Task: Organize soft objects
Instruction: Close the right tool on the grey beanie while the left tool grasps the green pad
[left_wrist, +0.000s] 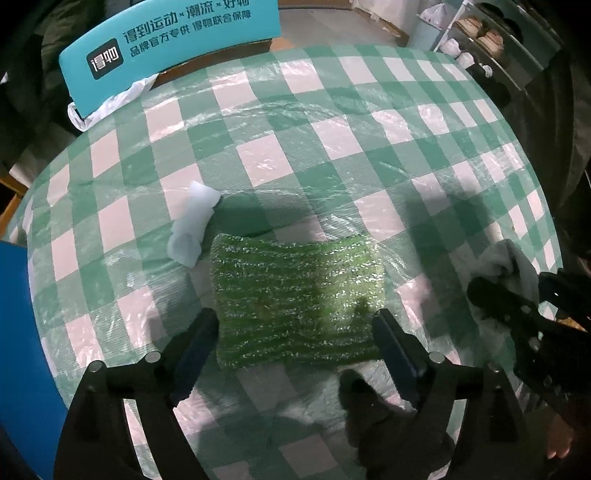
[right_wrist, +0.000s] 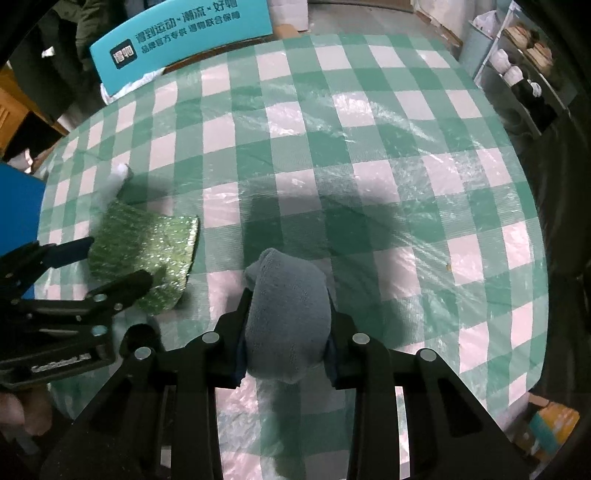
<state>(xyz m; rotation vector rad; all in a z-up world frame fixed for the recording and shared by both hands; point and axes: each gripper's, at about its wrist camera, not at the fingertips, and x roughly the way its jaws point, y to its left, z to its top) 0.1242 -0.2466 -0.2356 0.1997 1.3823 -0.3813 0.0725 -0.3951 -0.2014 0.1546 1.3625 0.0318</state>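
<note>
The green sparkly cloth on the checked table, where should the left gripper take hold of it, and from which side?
Probably from straight above, at the near edge of the green sparkly cloth. It lies flat on the checked table, so no side offers a lip. The left gripper stands open, its fingers straddling that near edge, apart from the white wad at the far left corner. Pinching a fold there should lift it.
</note>
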